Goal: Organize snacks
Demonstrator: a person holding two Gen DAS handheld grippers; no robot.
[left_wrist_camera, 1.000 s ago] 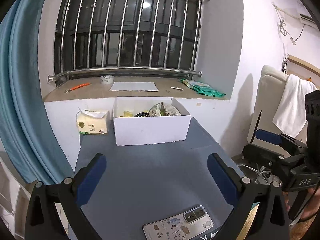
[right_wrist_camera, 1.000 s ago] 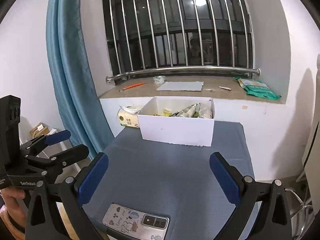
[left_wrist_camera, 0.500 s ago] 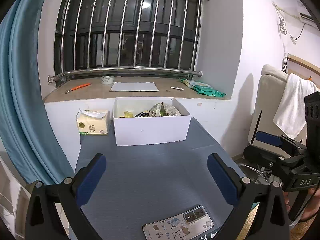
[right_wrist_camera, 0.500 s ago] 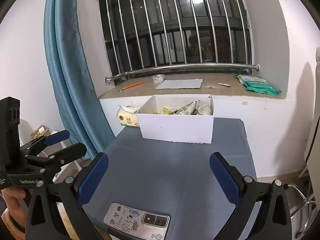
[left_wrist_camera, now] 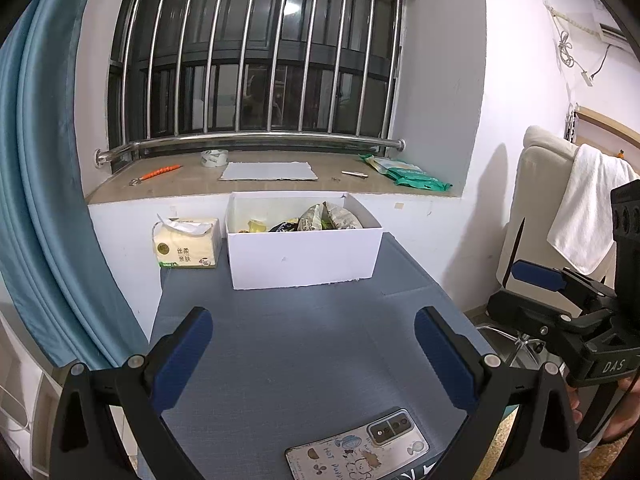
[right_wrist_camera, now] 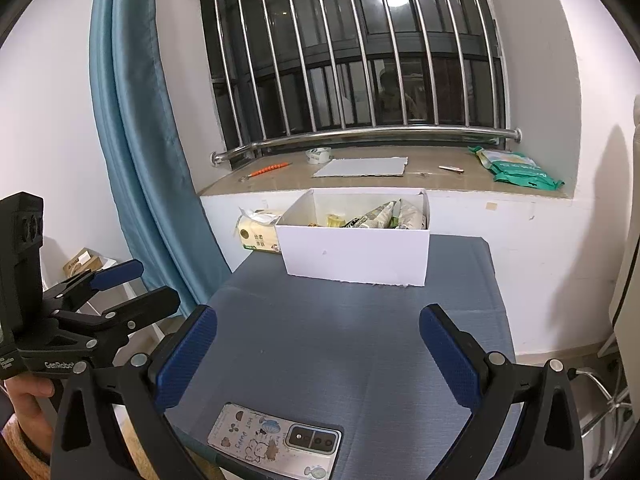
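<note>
**Both grippers empty, snacks in the white box**

Left wrist view: the left gripper point(left_wrist_camera: 312, 344) hangs fingers apart over the blue table point(left_wrist_camera: 304, 336). Snack packets point(left_wrist_camera: 320, 218) sit inside the white box point(left_wrist_camera: 304, 258) at the far edge, beside a tissue pack point(left_wrist_camera: 186, 244). The right gripper point(left_wrist_camera: 532, 292) reads "DAS".

Right wrist view: the right gripper point(right_wrist_camera: 320, 348) is spread wide, holding nothing; the phone case point(right_wrist_camera: 274, 442) reads "HOT PUPPY"; the left gripper point(right_wrist_camera: 124, 286), marked "GenRobot", has its fingers parted
</note>
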